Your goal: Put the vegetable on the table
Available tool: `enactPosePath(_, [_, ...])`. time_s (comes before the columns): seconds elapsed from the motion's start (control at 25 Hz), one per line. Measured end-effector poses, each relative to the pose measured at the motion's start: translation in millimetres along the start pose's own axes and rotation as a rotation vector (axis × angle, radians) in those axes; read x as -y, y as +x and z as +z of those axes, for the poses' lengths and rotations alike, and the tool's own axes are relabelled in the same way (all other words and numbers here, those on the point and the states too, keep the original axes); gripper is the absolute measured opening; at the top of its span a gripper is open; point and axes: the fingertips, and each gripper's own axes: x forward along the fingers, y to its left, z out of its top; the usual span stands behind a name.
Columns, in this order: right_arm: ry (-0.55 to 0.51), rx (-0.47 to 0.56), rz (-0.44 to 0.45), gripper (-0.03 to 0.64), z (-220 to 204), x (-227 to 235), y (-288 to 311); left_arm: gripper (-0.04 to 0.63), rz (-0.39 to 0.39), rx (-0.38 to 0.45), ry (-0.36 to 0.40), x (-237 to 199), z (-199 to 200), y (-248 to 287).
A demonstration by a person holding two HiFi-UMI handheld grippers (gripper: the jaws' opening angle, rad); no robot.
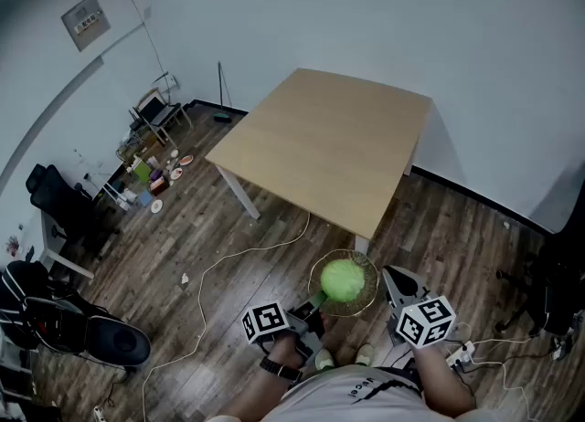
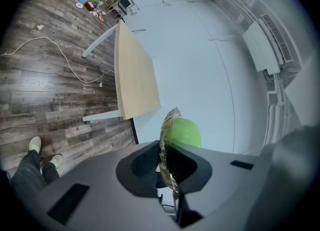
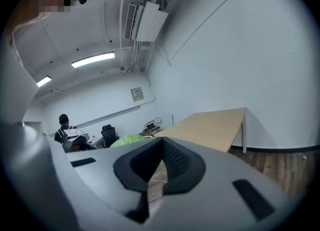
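Surface (image 1: pixel 338 146) is bare light wood, dead ahead in the head view, with its near corner and one leg pointing back at the person. The woven basket (image 1: pixel 370 276) sits just short of that near corner, off the surface and over the wood floor (image 1: pixel 228 256), not resting on anything. The vegetable (image 1: pixel 342 279), a round green head, lies in the basket, so it's also short of the near corner and not on the surface yet. It's roughly spherical, so there's no long axis to align. The left hand-held gripper (image 1: pixel 315 303) is on the side of the basket away from the surface, jaws clamped on the near rim. In the left gripper view the rim (image 2: pixel 166 125) runs edge-on through the jaws, with the vegetable (image 2: pixel 186 132) just past them and the surface (image 2: pixel 132 80) further out along the same line. The right hand-held gripper (image 1: pixel 391 276) is also short of the corner, just beside the basket on its right; I can't tell whether it touches. Its jaws are together with nothing between them, and the right gripper view shows only floor through the slit, with the vegetable (image 3: pixel 127 140) off to its left. My read: left is the carrying arm, and the move is straight forward and up over the near corner. Basket tilt is the main risk, since a round head could roll.
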Motion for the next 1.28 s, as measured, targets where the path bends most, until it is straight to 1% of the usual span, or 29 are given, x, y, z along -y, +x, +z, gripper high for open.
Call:
enactPosePath(0.36, [-0.004,-0.003,0.004,0.014,-2,0,-6,0.038,0.001,0.0,0.0,1,-7,0])
enactPosePath(0.52, [0.033,0.003,0.029,0.014,-4,-2,-9,0.038,0.003,0.001,0.0,0,-10,-1])
enactPosePath(0.64, [0.047,0.013,0.025,0.014,-3,1,-11,0.038,0.004,0.003,0.004,-2,-11,1])
enactPosePath(0.88, [0.052,0.028,0.029,0.014,4,15,-10,0.038,0.011,0.023,0.005,2,-9,11])
enactPosePath(1.08, [0.048,0.024,0.05,0.014,6,23,-7,0.04,0.021,0.044,0.008,4,-9,21])
enactPosePath(1.28, [0.042,0.025,0.075,0.014,10,32,-6,0.041,0.026,0.064,-0.009,5,-12,31])
